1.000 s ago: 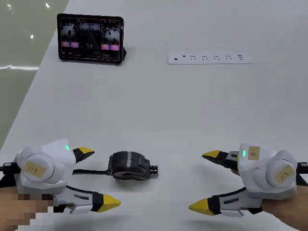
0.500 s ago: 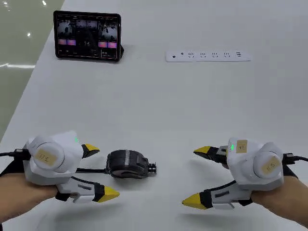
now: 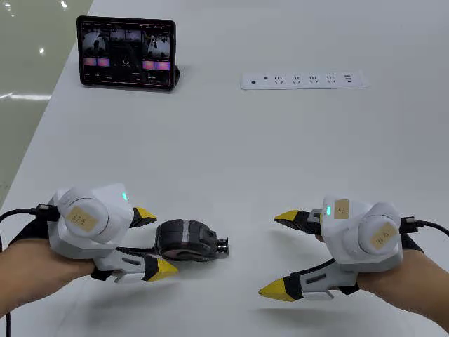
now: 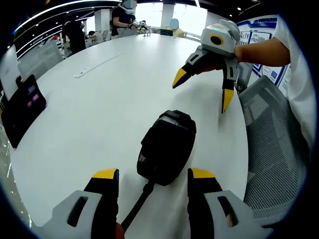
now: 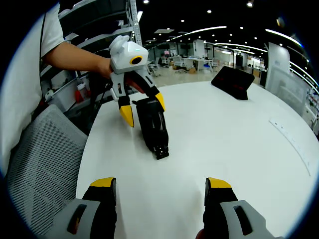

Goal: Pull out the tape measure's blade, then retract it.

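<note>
The open left gripper (image 3: 156, 241) was set astride the tape measure (image 3: 188, 241), likely to pin its case, while the open right gripper (image 3: 277, 253) was aimed at the blade tip (image 3: 223, 246)

- Left gripper (image 3: 156, 241): low over the table's (image 3: 231, 154) near edge, left side, jaws spread wide, pointing right.
- Right gripper (image 3: 279, 253): near edge, right side, jaws likewise spread, pointing left.

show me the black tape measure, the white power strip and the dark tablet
black tape measure (image 3: 184, 239), head view, top of its case
long white power strip (image 3: 304, 81), head view, middle of the socket row
dark propped-up tablet (image 3: 126, 62), head view, centre of the screen
</note>
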`<state>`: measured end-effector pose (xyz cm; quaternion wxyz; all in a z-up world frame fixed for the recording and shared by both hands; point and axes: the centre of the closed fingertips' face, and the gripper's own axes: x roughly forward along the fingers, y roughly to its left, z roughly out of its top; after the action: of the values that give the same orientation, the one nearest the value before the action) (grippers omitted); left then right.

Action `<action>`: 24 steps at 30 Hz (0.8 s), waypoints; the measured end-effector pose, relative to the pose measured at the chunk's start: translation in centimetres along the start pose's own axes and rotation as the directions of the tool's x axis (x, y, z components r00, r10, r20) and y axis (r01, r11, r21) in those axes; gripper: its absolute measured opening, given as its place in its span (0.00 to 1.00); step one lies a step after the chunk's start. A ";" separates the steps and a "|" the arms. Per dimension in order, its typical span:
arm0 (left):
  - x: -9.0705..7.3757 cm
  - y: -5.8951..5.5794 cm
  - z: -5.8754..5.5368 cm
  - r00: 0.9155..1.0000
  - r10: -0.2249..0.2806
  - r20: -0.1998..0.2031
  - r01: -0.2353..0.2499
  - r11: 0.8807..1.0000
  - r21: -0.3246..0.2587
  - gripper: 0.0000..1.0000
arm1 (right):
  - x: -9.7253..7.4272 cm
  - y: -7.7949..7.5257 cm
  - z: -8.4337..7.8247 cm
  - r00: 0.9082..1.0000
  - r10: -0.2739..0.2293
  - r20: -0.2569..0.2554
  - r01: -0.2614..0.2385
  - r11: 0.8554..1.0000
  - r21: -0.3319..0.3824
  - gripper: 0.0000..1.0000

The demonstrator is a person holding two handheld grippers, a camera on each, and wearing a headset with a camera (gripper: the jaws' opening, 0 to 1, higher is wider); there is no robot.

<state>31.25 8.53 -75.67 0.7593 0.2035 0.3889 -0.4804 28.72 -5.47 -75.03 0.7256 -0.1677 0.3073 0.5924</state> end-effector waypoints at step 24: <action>0.9 -0.6 0.6 1.000 -0.019 -0.015 0.020 0.998 0.062 0.31 | 0.8 -0.1 -0.3 1.000 0.007 -0.007 -0.007 1.000 -0.019 0.65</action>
<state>31.20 7.32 -75.95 0.7451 0.2269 0.3812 -0.4981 28.80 -5.06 -75.75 0.7210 -0.1754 0.3049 0.5971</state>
